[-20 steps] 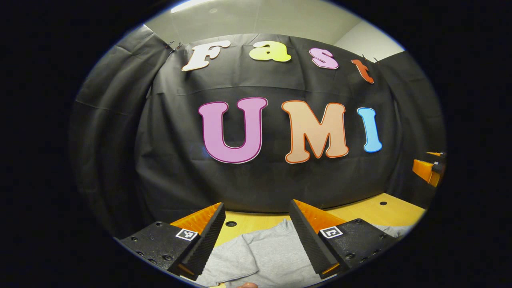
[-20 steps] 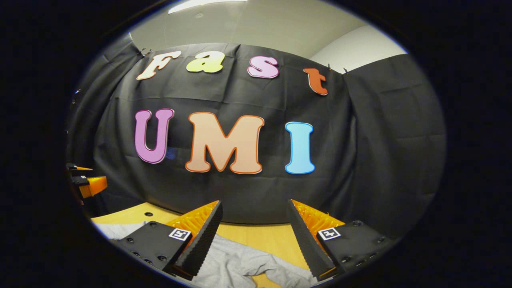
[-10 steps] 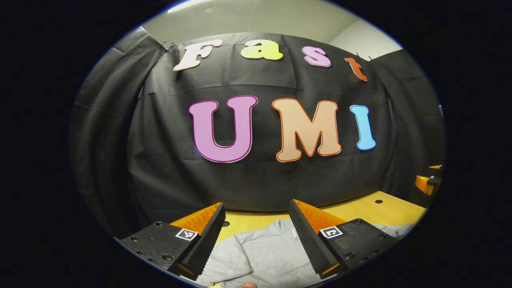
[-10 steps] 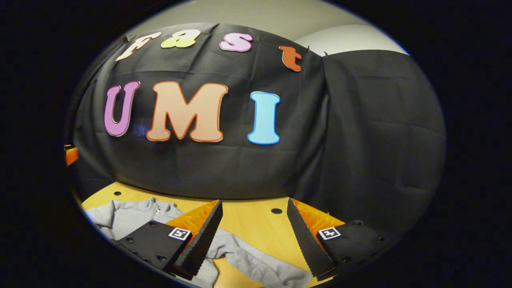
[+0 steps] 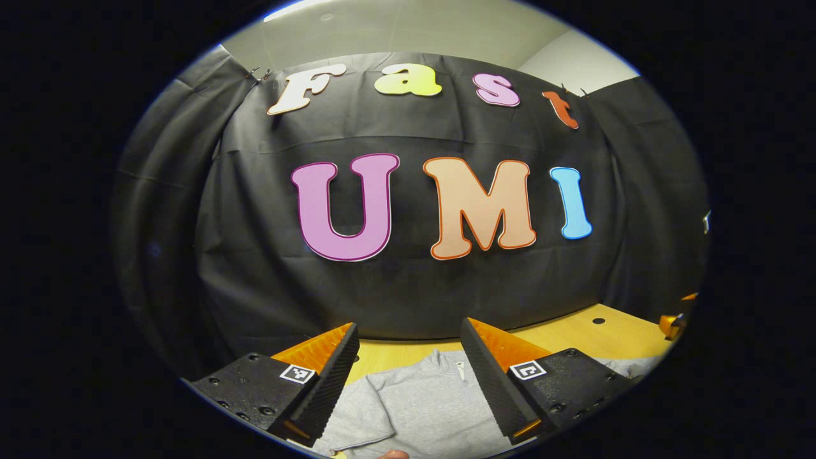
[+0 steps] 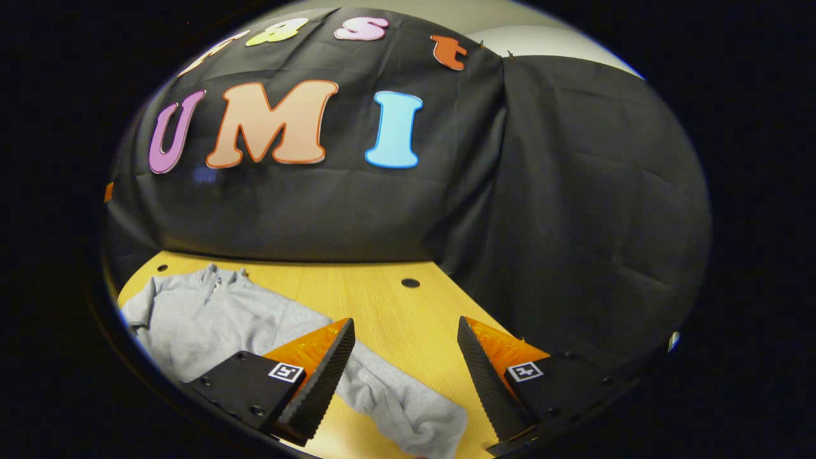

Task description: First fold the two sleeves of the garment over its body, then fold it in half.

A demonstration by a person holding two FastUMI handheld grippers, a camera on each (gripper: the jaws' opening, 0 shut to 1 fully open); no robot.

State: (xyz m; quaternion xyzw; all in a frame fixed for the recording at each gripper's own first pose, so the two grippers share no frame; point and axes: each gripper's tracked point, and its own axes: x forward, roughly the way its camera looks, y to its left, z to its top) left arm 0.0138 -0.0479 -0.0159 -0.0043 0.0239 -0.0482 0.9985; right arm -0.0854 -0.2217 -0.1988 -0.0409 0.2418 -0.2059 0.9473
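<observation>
grey garment [image 6: 210,319] lies flat on the wooden table [image 6: 376,299], collar toward the far wall. in the right gripper view one sleeve [image 6: 401,401] runs out from the body toward the near right, unfolded, cuff bunched just short of the table's near edge. in the left gripper view the garment's body and collar [image 5: 433,395] sit directly ahead, near side of the table.

right gripper [image 6: 408,376]: fingers apart, holding nothing, angled down with the sleeve passing under and between them. looks lined up on the sleeve end, likely because that's the first fold. can't tell if it's touching cloth.

left gripper [image 5: 408,376]: fingers apart, empty, pointed level over the garment body, probably just parked while the right side works.

judgement: no fold done yet on the sleeve in sight. cuff is lumpy, so a pinch may take more than one layer.
</observation>
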